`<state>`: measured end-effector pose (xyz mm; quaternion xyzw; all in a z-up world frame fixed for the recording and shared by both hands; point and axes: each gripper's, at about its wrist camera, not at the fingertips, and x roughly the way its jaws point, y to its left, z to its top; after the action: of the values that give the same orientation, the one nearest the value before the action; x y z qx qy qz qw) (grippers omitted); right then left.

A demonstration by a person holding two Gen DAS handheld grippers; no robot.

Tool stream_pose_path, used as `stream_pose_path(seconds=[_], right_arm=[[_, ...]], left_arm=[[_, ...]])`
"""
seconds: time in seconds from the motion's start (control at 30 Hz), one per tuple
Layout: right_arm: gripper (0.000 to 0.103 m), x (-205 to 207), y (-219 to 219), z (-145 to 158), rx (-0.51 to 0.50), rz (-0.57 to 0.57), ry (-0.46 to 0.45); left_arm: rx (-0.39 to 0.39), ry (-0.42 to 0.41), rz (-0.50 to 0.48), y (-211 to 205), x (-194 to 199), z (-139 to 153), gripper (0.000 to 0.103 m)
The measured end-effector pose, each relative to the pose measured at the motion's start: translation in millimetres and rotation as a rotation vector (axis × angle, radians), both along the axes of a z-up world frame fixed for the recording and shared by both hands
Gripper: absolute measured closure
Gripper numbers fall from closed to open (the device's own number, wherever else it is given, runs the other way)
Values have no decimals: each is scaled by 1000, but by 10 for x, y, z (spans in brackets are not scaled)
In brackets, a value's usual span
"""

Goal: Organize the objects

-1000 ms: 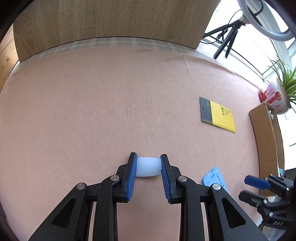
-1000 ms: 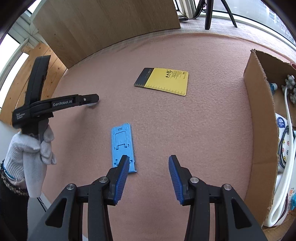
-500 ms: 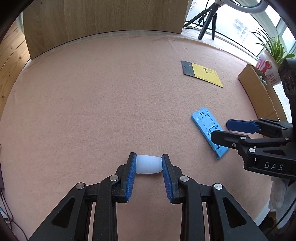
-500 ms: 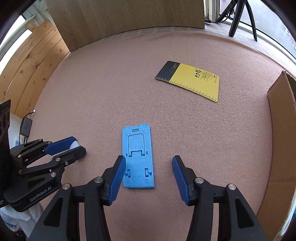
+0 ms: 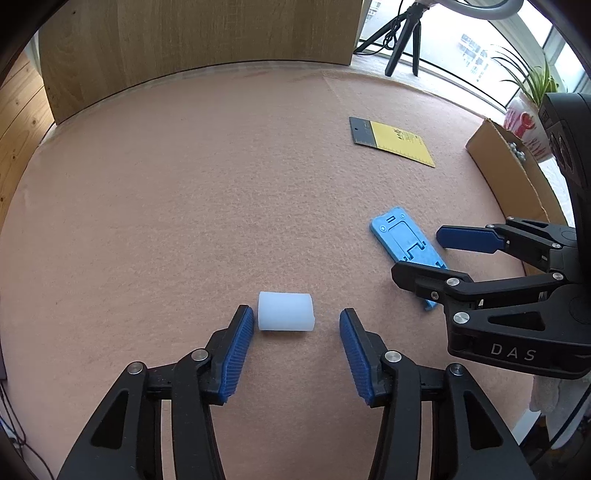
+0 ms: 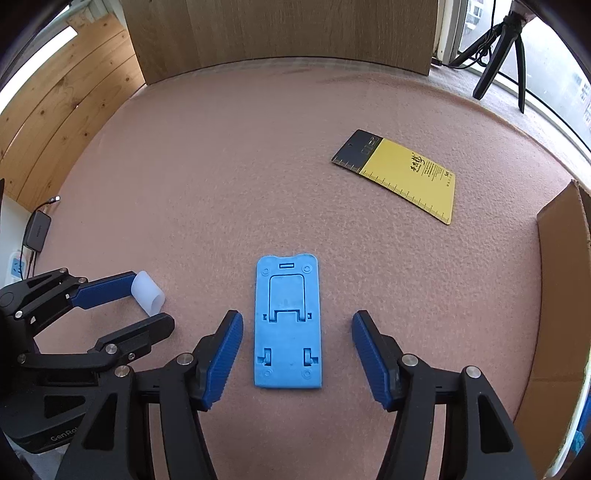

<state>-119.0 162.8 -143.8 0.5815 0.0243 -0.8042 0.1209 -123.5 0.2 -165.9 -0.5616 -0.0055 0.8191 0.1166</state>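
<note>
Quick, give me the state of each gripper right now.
Left gripper: jaws opening, holding nothing; white cylinder lies between them.
Right gripper: jaws opening, holding nothing; blue phone stand lies between them.

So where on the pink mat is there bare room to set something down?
The broad stretch of mat between the wooden board and the white tube is free. It is crowded near the blue stand, the yellow card and the cardboard box.

"DAS" in pale letters on the right hand-held gripper [image 5: 415, 254] body. "GenRo…", cut off, on the left hand-held gripper [image 6: 147, 312] body. Yellow card [image 6: 400, 175]: print too small to read.
</note>
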Motion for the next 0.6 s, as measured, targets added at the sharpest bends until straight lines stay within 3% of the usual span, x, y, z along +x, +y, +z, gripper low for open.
stream_pose_path(seconds=[0.37,0.6], right_arm=[[47,35,-113,-26,93,47,26],[70,56,-48,6,86,34,34]], left_arm=[[0,18,11,-72,17,-13,51],[11,26,30,-188,62,2,68]])
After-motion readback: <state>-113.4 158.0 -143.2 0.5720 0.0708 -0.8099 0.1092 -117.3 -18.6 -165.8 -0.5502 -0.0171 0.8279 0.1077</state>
